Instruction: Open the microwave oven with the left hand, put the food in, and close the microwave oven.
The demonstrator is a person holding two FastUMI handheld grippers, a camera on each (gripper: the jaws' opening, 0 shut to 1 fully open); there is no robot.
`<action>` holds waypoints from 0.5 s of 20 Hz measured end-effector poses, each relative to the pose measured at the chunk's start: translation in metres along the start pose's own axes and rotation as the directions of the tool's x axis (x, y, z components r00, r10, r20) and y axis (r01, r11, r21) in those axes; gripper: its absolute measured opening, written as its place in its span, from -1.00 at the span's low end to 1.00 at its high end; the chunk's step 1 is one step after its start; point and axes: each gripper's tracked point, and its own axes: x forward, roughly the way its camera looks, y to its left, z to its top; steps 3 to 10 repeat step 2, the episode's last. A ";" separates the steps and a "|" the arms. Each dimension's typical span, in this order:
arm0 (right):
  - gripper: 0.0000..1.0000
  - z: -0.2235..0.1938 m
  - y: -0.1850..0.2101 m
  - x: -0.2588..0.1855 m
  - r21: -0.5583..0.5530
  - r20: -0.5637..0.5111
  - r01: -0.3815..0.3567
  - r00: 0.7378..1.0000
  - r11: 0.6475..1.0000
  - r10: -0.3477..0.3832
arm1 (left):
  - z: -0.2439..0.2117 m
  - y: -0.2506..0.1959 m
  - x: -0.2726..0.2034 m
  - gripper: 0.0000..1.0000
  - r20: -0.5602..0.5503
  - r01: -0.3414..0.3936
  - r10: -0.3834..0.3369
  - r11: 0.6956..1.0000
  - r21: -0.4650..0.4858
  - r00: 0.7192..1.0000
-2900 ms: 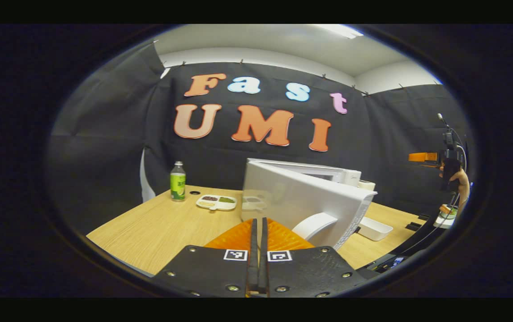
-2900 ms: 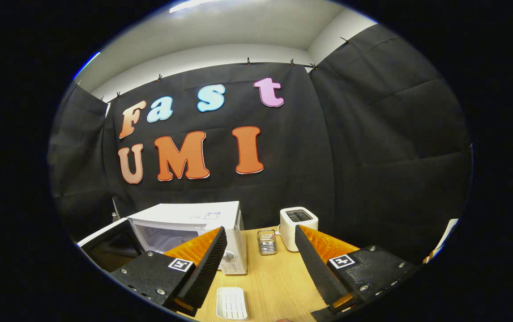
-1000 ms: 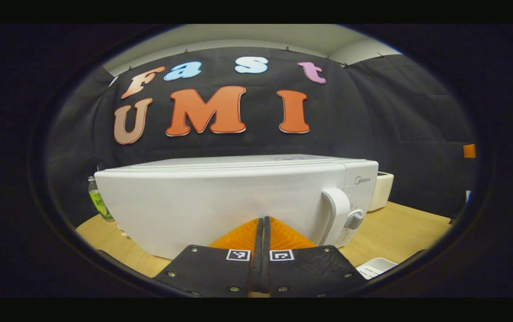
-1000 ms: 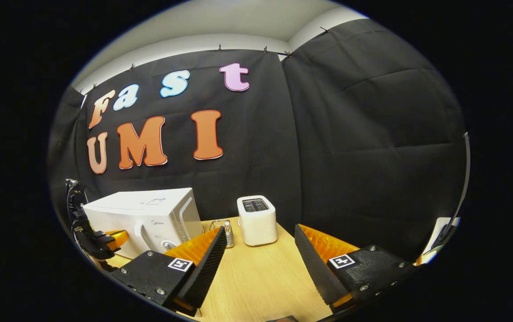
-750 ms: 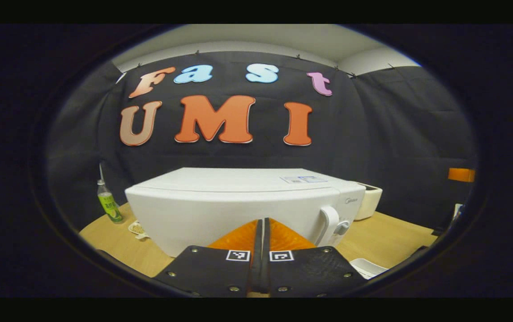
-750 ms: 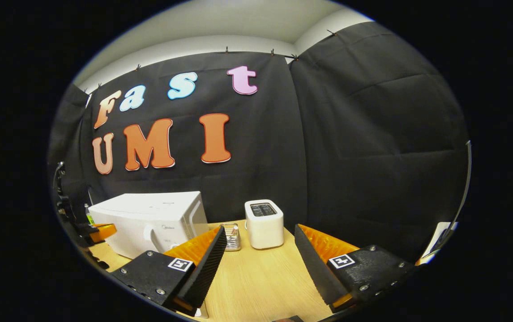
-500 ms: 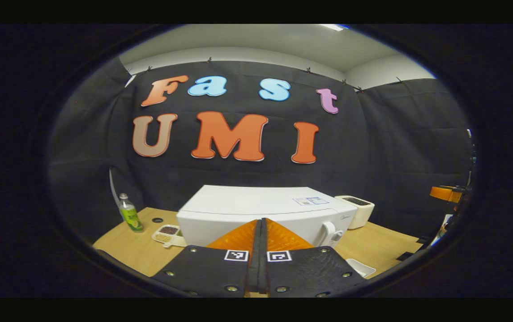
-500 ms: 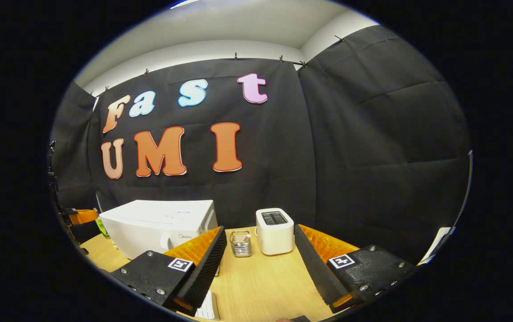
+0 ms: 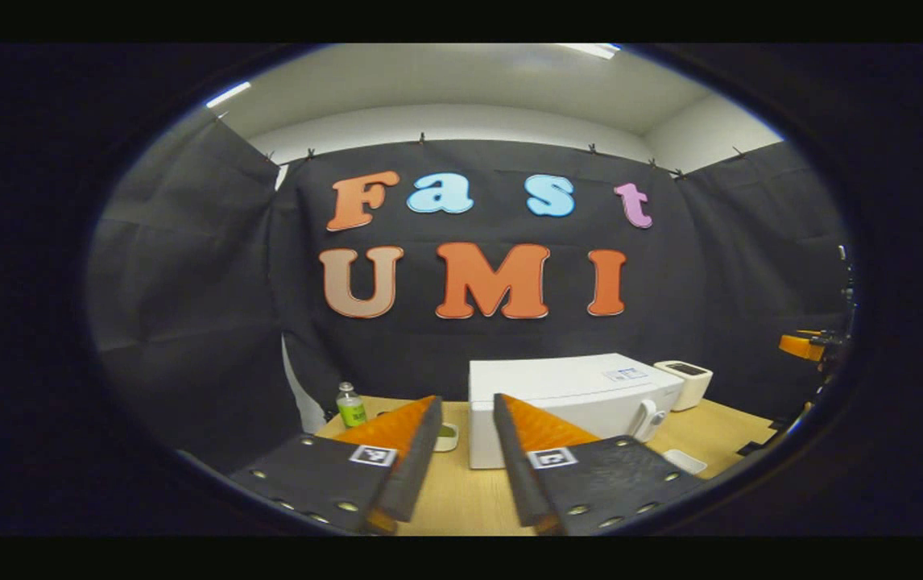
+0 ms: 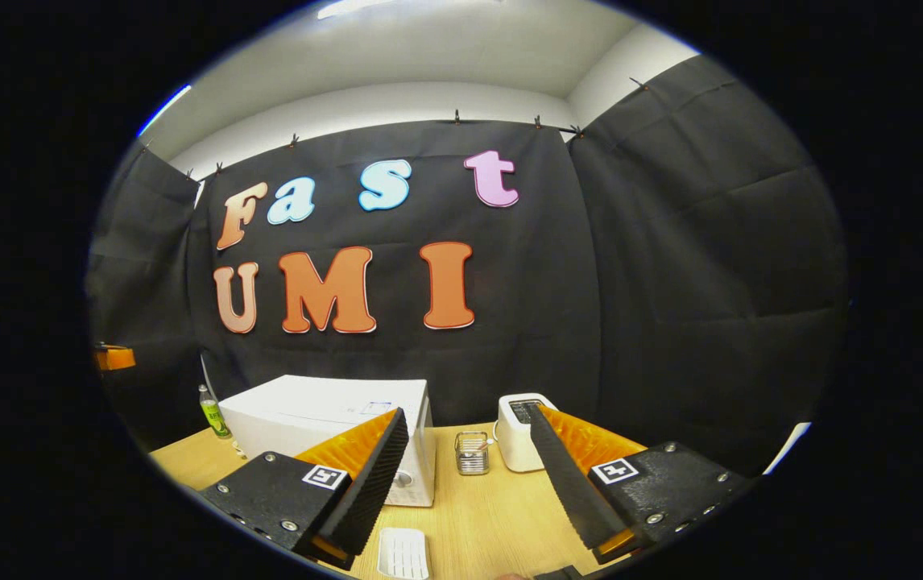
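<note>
**Door shut, both hand-held grippers backed away from the microwave**

Left gripper view: The microwave oven [image 9: 566, 395] stands on the counter [image 9: 461, 499] with its door closed flush and its handle [image 9: 645, 419] at the front right corner. Half a second ago the left hand-held gripper [image 9: 465, 463] had its fingers pressed together just in front of the oven; now they are parted with nothing between them, and the oven looks smaller and farther off, so the gripper has drawn back. A green bottle [image 9: 350, 405] stands to the left of the microwave, and a small dish [image 9: 446, 437] sits between bottle and oven, partly hidden behind a finger. A toaster [image 9: 685, 380] stands to the oven's right, with a white tray [image 9: 683, 461] in front of the oven's right corner. The food cannot be seen; I judge it sits behind the closed door.

Right gripper view: The right hand-held gripper [image 10: 461, 475] hangs above the counter with its fingers wide apart and empty, as it was in the earlier pictures. The microwave sits to its left, door closed, with the bottle beyond the oven's left side. To the oven's right come a small wire holder [image 10: 471, 453], then the toaster. The ribbed white tray lies in front of the oven.

With the door shut and both grippers released, the task looks finished.
</note>
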 end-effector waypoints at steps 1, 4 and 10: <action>0.89 0.000 0.004 -0.002 0.001 0.000 -0.009 1.000 1.000 0.009 | 0.003 0.008 -0.006 0.70 0.002 -0.021 0.021 1.000 0.006 1.000; 0.89 0.000 0.008 -0.001 0.003 0.000 -0.017 1.000 1.000 0.017 | 0.005 0.013 -0.012 0.81 0.002 -0.044 0.044 0.999 0.011 0.999; 0.89 0.000 0.008 -0.001 0.003 0.000 -0.017 1.000 1.000 0.017 | 0.005 0.013 -0.012 0.81 0.002 -0.044 0.044 0.999 0.011 0.999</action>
